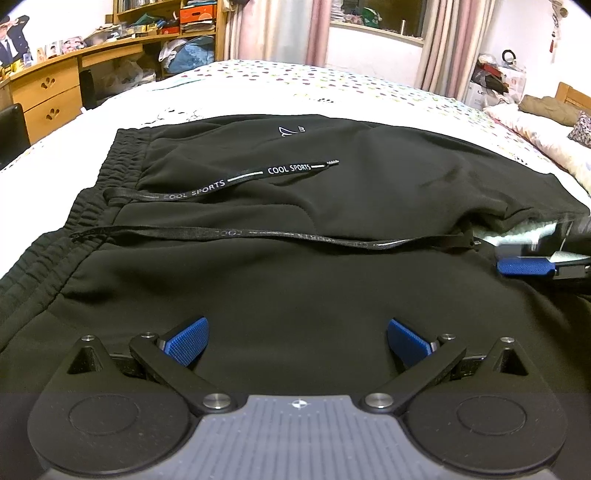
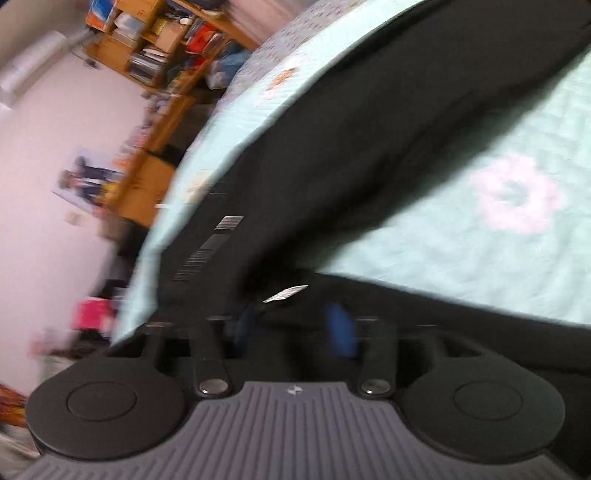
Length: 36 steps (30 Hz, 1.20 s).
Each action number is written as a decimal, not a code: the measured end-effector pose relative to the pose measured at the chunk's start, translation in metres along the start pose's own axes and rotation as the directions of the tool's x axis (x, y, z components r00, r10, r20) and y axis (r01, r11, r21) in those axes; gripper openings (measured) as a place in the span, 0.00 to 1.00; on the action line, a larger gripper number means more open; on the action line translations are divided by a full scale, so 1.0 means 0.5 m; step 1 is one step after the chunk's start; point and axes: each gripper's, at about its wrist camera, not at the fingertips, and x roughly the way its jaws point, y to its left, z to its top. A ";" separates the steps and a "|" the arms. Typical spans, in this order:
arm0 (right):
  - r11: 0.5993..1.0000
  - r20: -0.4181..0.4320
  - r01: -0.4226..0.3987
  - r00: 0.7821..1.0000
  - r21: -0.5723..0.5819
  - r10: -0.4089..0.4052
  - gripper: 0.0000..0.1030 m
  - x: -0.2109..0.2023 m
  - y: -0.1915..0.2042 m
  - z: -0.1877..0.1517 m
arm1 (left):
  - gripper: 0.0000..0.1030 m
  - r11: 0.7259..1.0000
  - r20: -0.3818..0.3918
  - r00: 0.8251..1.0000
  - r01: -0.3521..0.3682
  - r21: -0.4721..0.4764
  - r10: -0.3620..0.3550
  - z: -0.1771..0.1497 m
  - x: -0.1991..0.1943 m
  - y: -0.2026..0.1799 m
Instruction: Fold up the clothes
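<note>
**Black sweatpants on the bed, one gripper spread above them, the other blurred**

Sweatpants [image 1: 295, 229]: one pair, black, soft matte fabric, lying flat across the bed [image 1: 258, 85]. Elastic waistband [image 1: 107, 173] gathered in ridges, at the left of the left wrist view. Small white logo [image 1: 290, 131] near the far edge of the fabric. At the right edge the cloth turns up and shows pale fleecy lining.

Drawcords: two counted. One [image 1: 236, 177] lies on top, printed "COOL SPORTS" twice in white, tip ending near the garment's middle. The other [image 1: 277, 234] runs long across the fabric toward the right, its lettering showing reversed.

Left gripper [image 1: 297, 341]: jaws spread wide, two blue pads visible, black fabric between and beneath them, nothing held. Whether the pads touch the cloth I cannot tell.

Right gripper [image 2: 293, 326]: frame heavily motion-blurred and tilted. Two blue pads stand fairly close together with dark fabric [image 2: 369, 147] bunched around and between them; whether they actually pinch it I cannot tell. A small white tag [image 2: 286, 293] shows just ahead of the fingers. In the left wrist view one blue pad [image 1: 524, 266] of this gripper sits at the garment's right edge, beside the end of the long drawcord.

Bedcover pale, with small coloured dots; a pink flower print [image 2: 517, 199] shows in the right wrist view.

Surroundings: one wooden desk [image 1: 48, 92] with shelves behind it, curtains [image 1: 280, 29] at the window.
</note>
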 end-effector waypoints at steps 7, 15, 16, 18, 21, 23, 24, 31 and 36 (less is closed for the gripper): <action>0.990 0.099 -0.064 0.992 -0.122 0.077 0.48 -0.040 -0.001 -0.060 | 0.99 0.921 0.046 0.964 0.264 -0.287 -0.262 0.068 -0.064 0.093; 0.973 0.157 -0.167 0.969 -0.158 0.192 0.47 -0.038 -0.053 -0.083 | 0.99 0.886 0.081 0.940 0.339 -0.317 -0.331 0.240 -0.004 0.185; 0.972 0.158 -0.182 0.966 -0.148 0.205 0.47 -0.043 -0.061 -0.090 | 0.99 0.863 0.068 0.913 0.403 -0.304 -0.402 0.260 0.016 0.184; 0.969 0.161 -0.208 0.960 -0.132 0.228 0.47 -0.047 -0.072 -0.098 | 0.99 0.802 0.020 0.850 0.504 -0.321 -0.526 0.289 0.080 0.183; 0.964 0.162 -0.237 0.953 -0.119 0.254 0.47 -0.043 -0.079 -0.100 | 0.99 0.739 -0.113 0.781 0.521 -0.427 -0.615 0.308 0.216 0.198; 0.962 0.160 -0.249 0.951 -0.116 0.265 0.47 -0.048 -0.086 -0.100 | 0.83 0.740 -0.192 0.780 0.438 -0.511 -0.595 0.311 0.305 0.232; 0.960 0.159 -0.254 0.950 -0.115 0.270 0.47 -0.050 -0.090 -0.100 | 0.81 0.698 -0.187 0.766 0.419 -0.580 -0.615 0.309 0.339 0.264; 0.956 0.158 -0.278 0.944 -0.098 0.291 0.45 -0.058 -0.104 -0.099 | 0.03 0.773 -0.191 0.872 0.275 -0.572 -0.451 0.363 0.373 0.361; 0.954 0.160 -0.282 0.942 -0.097 0.295 0.45 -0.064 -0.104 -0.102 | 0.03 0.855 -0.179 0.942 0.165 -0.491 -0.285 0.388 0.342 0.336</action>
